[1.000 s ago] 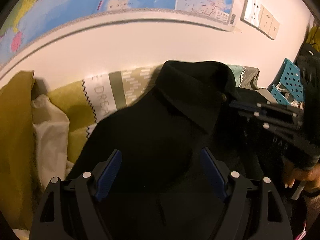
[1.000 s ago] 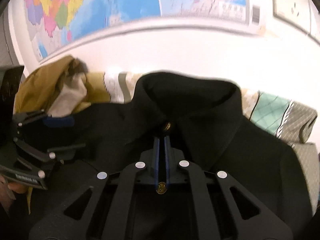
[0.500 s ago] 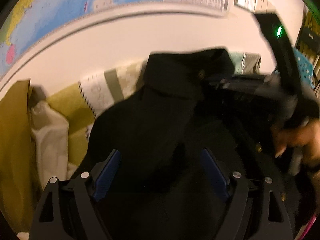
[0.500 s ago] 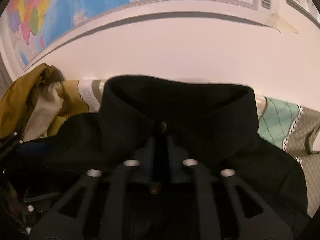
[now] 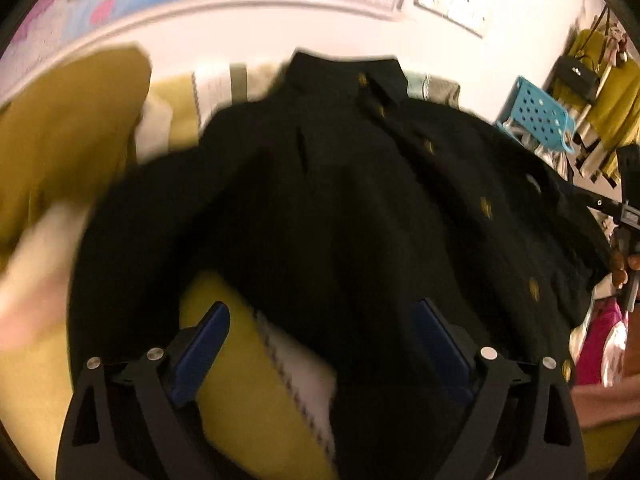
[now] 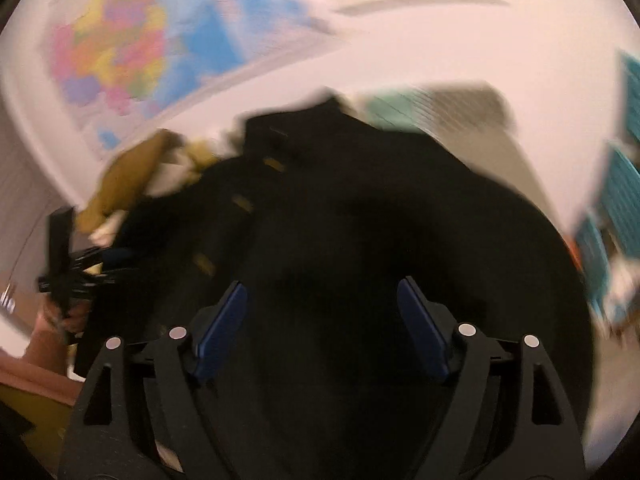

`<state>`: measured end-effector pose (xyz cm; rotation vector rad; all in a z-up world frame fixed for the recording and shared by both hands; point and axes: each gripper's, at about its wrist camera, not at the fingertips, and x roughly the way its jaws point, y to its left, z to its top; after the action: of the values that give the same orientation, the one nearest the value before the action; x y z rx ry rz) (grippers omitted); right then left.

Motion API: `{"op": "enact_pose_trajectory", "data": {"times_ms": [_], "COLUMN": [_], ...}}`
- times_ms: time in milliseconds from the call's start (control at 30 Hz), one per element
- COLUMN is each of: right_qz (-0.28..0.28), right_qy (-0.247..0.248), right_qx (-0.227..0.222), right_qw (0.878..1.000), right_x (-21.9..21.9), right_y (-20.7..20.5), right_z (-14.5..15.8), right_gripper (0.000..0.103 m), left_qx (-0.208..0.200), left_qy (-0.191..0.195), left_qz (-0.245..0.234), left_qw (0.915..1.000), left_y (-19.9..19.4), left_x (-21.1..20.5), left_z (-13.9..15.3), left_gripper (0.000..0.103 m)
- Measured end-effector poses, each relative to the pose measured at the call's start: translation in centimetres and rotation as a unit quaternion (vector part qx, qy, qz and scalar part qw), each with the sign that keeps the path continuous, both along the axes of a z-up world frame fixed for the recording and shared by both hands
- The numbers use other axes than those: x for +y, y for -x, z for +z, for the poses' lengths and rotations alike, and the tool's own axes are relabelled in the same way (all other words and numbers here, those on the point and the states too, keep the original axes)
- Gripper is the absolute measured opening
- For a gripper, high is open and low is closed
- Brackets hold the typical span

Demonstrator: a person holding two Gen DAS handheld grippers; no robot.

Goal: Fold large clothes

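A large black coat point(image 5: 360, 208) with gold buttons lies spread on the bedding, collar toward the wall. My left gripper point(image 5: 320, 320) hovers over its lower left edge; its jaws are opening wide, and the blue pads point(image 5: 204, 344) press on nothing. In the right wrist view the same black coat point(image 6: 380, 220) fills the middle, blurred by motion. My right gripper point(image 6: 320, 300) hangs above it with jaws opening, nothing pinched between the blue pads point(image 6: 222, 324). The left gripper and a hand point(image 6: 64, 280) show at the left edge there.
Yellow-green bedding point(image 5: 248, 400) with a white patterned strip lies under the coat. A mustard garment point(image 5: 60, 140) is heaped at the left. A blue perforated basket point(image 5: 540, 116) stands at the right, and a map point(image 6: 132, 48) hangs on the wall behind.
My right gripper let go of the coat's buttoned front, opened and pulled back to the right. My left gripper drew back toward the coat's lower edge, so that bedding now shows between its fingers.
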<state>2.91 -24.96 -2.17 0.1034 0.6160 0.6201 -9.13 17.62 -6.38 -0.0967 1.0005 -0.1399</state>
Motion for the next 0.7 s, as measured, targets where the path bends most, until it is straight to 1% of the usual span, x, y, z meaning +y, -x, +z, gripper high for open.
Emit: {"op": "enact_pose_trajectory", "data": {"times_ms": [33, 100, 133, 167, 200, 233, 267, 300, 333, 367, 400, 500, 533, 567, 600, 633, 667, 700], "right_qz": [-0.024, -0.039, -0.044, -0.047, -0.034, -0.024, -0.035, -0.056, -0.067, -0.084, -0.098, -0.168, -0.178, -0.177, -0.165, -0.154, -0.147, -0.124], "right_qy": [-0.007, -0.034, -0.04, -0.035, -0.031, -0.019, 0.015, 0.052, 0.069, 0.07, 0.067, 0.096, 0.077, 0.052, 0.014, -0.002, -0.005, -0.016], "right_qx": [0.013, 0.03, 0.033, 0.035, 0.038, 0.036, 0.021, 0.009, 0.013, 0.022, 0.025, 0.005, 0.008, 0.013, 0.019, 0.019, 0.017, 0.011], "right_qw": [1.0, 0.998, 0.998, 0.998, 0.998, 0.999, 0.999, 0.997, 0.995, 0.994, 0.993, 0.981, 0.981, 0.983, 0.986, 0.988, 0.989, 0.992], "right_x": [-2.0, -4.9, -5.9, -6.7, -6.7, -6.5, -6.2, -6.1, -6.3, -7.1, -7.9, -10.3, -11.2, -11.8, -12.3, -12.3, -12.3, -11.9], "right_y": [0.7, 1.7, 2.3, 3.1, 3.6, 4.0, 4.2, 4.3, 4.0, 3.6, 3.5, 3.6, 3.7, 4.0, 4.5, 5.0, 5.4, 6.1], "right_z": [-1.1, -2.2, -2.6, -3.1, -3.6, -3.9, -4.2, -4.5, -4.8, -5.0, -5.1, -4.6, -4.2, -4.0, -3.9, -4.0, -4.2, -4.4], "right_gripper": [0.078, 0.078, 0.078, 0.081, 0.084, 0.084, 0.081, 0.054, 0.037, 0.015, 0.0, 0.001, 0.004, 0.017, 0.052, 0.072, 0.088, 0.086], "left_qx": [0.008, 0.033, 0.047, 0.041, 0.037, 0.038, 0.038, 0.038, 0.039, 0.039, 0.039, 0.04, 0.038, 0.036, 0.033, 0.029, 0.026, 0.023], "left_qy": [-0.002, 0.028, 0.048, 0.046, 0.041, 0.043, 0.045, 0.042, 0.034, 0.034, 0.038, 0.049, 0.046, 0.038, 0.035, 0.039, 0.048, 0.057], "left_qz": [0.008, 0.012, 0.01, 0.014, 0.015, 0.014, 0.013, 0.015, 0.019, 0.021, 0.025, 0.041, 0.05, 0.057, 0.062, 0.068, 0.075, 0.08], "left_qw": [0.9999, 0.999, 0.9977, 0.998, 0.9984, 0.9983, 0.9982, 0.9983, 0.9985, 0.9985, 0.9982, 0.9971, 0.997, 0.997, 0.9969, 0.9965, 0.9956, 0.9949], "left_y": [0.5, 1.1, 1.6, 2.0, 2.3, 2.6, 2.7, 2.8, 2.7, 2.6, 2.5, 2.5, 2.4, 2.3, 2.3, 2.1, 2.0, 1.9], "left_x": [-0.1, -0.1, 0.0, -0.1, -0.3, -0.4, -0.5, -0.6, -0.7, -0.5, -0.3, 0.3, 0.6, 0.8, 1.2, 1.6, 2.1, 2.5], "left_z": [-0.5, -1.5, -2.1, -2.2, -2.2, -2.1, -2.1, -2.1, -2.0, -2.0, -1.9, -1.8, -1.6, -1.5, -1.2, -0.9, -0.7, -0.4], "left_gripper": [0.09, 0.09, 0.09, 0.09, 0.091, 0.091, 0.091, 0.091, 0.091, 0.091, 0.091, 0.091, 0.091, 0.091, 0.091, 0.091, 0.091, 0.091]}}
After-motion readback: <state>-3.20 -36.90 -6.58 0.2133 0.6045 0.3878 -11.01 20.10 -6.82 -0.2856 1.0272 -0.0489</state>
